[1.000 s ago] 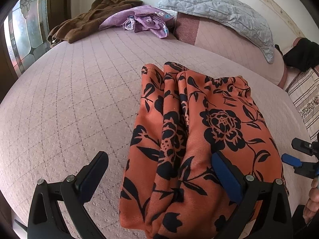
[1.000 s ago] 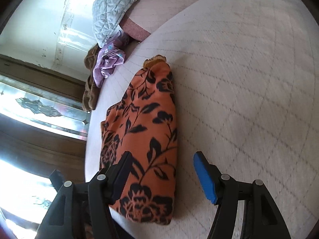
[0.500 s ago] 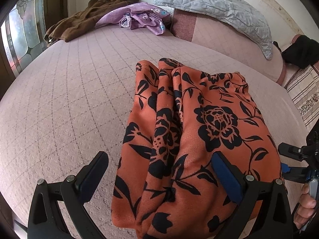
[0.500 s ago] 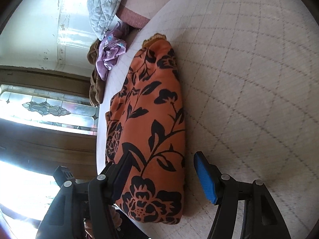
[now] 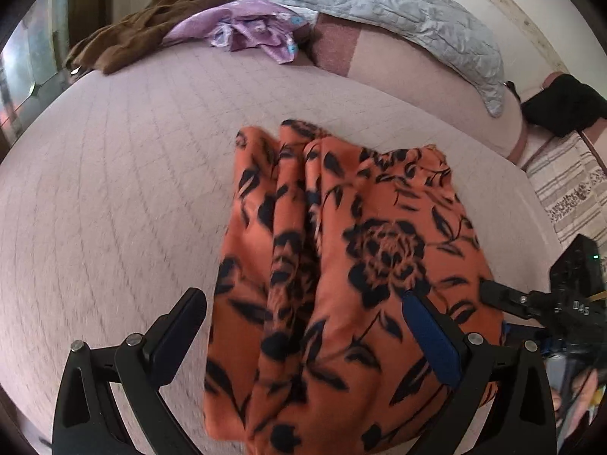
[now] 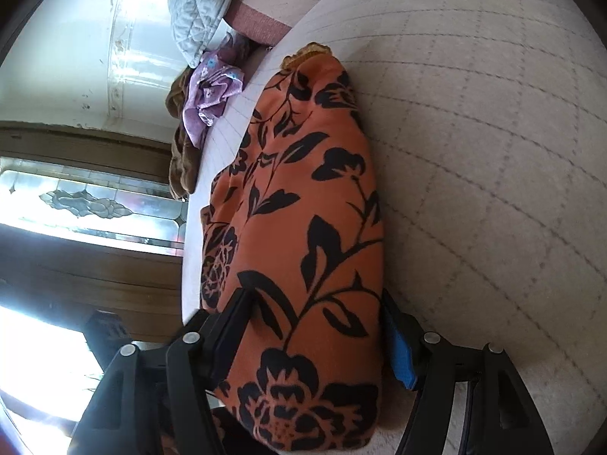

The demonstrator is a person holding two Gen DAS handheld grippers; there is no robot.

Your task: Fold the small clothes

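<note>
Right gripper (image 6: 315,326) straddles the near end of the folded orange cloth (image 6: 303,208) on the bed (image 6: 493,151), jaws spread, not pinching. Its long axis runs away; left gripper (image 5: 303,326), also spread, hovers above.

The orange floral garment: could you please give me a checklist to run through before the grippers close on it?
1. Left gripper open above the orange floral garment: ok.
2. Right gripper open, straddling the garment's near end: ok.
3. Right gripper's pads pressing the fabric: cannot tell.
4. Garment lying smooth: not ok, long ridges bunch along one side.
5. Purple clothes and brown garment well away from it on the bed: ok.
</note>
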